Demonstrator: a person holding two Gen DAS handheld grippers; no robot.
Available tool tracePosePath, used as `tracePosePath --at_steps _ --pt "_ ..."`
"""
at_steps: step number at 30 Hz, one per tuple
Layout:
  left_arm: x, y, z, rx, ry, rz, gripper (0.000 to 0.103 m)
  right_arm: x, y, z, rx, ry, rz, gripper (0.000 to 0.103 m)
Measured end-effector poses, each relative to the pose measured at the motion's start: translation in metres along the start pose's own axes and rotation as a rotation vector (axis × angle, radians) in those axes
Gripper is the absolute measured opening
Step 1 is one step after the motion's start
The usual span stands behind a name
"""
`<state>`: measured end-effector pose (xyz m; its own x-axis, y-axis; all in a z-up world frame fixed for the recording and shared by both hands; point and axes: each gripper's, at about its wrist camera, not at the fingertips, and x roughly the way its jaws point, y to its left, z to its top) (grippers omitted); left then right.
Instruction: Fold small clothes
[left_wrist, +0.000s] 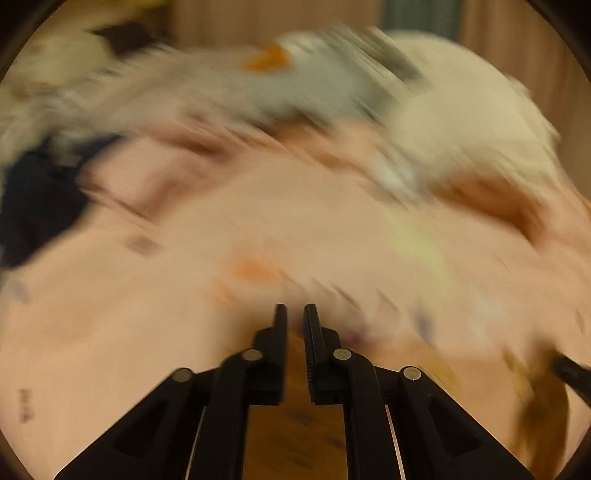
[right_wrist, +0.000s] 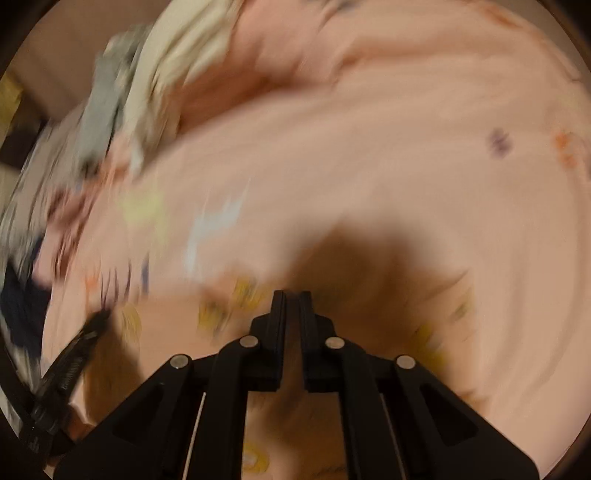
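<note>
A pale pink garment (left_wrist: 258, 206) with small coloured prints fills both blurred views. My left gripper (left_wrist: 295, 308) is shut on a fold of it at its near edge, and shaded cloth runs on between and under the fingers. In the right wrist view the same pink garment (right_wrist: 369, 166) spreads out ahead. My right gripper (right_wrist: 291, 295) stands over it, open by a narrow slit, and its pads do not press on the cloth. The left gripper (right_wrist: 88, 328) shows at the lower left of that view. The right gripper (left_wrist: 569, 369) pokes in at the right edge of the left wrist view.
Behind the pink garment lies a heap of other clothes: a cream piece (left_wrist: 461, 110), a grey piece (left_wrist: 332, 81) and a dark navy piece (left_wrist: 33, 199). In the right wrist view the same cream (right_wrist: 177, 62), grey (right_wrist: 103, 103) and navy (right_wrist: 22, 306) pieces sit at the left.
</note>
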<state>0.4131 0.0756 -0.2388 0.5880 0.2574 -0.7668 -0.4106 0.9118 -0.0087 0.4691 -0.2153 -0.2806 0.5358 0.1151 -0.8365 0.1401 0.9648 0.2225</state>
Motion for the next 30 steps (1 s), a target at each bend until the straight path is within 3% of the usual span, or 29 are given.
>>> tracePosePath --at_steps 1,2,4,6,7,8,10,11,13,15,20,22,26,28,30 --pt "-0.007 0.016 0.005 -0.036 -0.013 -0.005 0.01 -0.007 -0.01 0.005 0.005 -0.028 -0.031 0.016" --pt "-0.013 0.034 0.007 -0.064 0.005 -0.059 0.01 -0.015 -0.022 0.005 0.015 -0.033 -0.025 0.018" --pt "-0.02 0.065 0.003 -0.095 0.107 -0.187 0.01 -0.027 -0.046 -0.002 0.034 0.0 0.052 0.022" --pt "-0.027 0.09 -0.011 -0.129 0.203 -0.267 0.013 -0.037 -0.07 -0.017 0.088 0.039 0.133 0.028" --pt "-0.032 0.099 -0.023 -0.163 0.237 -0.301 0.019 -0.046 -0.085 -0.03 0.127 0.058 0.183 0.034" --pt "-0.037 0.104 -0.032 -0.188 0.25 -0.325 0.035 -0.054 -0.098 -0.043 0.16 0.06 0.225 0.039" --pt "-0.049 0.118 -0.058 -0.241 0.282 -0.399 0.055 -0.068 -0.105 -0.069 0.208 0.052 0.254 0.051" --pt "-0.057 0.125 -0.074 -0.26 0.297 -0.46 0.057 -0.078 -0.11 -0.085 0.225 0.043 0.259 0.06" --pt "-0.068 0.131 -0.099 -0.304 0.326 -0.556 0.059 -0.09 -0.11 -0.114 0.23 0.04 0.277 0.072" --pt "-0.073 0.13 -0.117 -0.35 0.359 -0.6 0.064 -0.096 -0.107 -0.138 0.245 0.059 0.294 0.081" --pt "-0.065 0.118 -0.165 -0.425 0.519 -0.679 0.07 -0.082 -0.109 -0.191 0.391 0.212 0.414 0.084" --pt "-0.06 0.111 -0.169 -0.456 0.487 -0.695 0.07 -0.07 -0.108 -0.2 0.45 0.239 0.47 0.084" --pt "-0.056 0.101 -0.157 -0.518 0.329 -0.729 0.071 -0.06 -0.1 -0.19 0.457 0.148 0.534 0.083" --pt "-0.041 0.093 -0.157 -0.553 0.378 -0.71 0.072 -0.055 -0.097 -0.184 0.484 0.126 0.526 0.083" --pt "-0.039 0.093 -0.156 -0.588 0.343 -0.734 0.078 -0.05 -0.095 -0.178 0.518 0.112 0.536 0.083"
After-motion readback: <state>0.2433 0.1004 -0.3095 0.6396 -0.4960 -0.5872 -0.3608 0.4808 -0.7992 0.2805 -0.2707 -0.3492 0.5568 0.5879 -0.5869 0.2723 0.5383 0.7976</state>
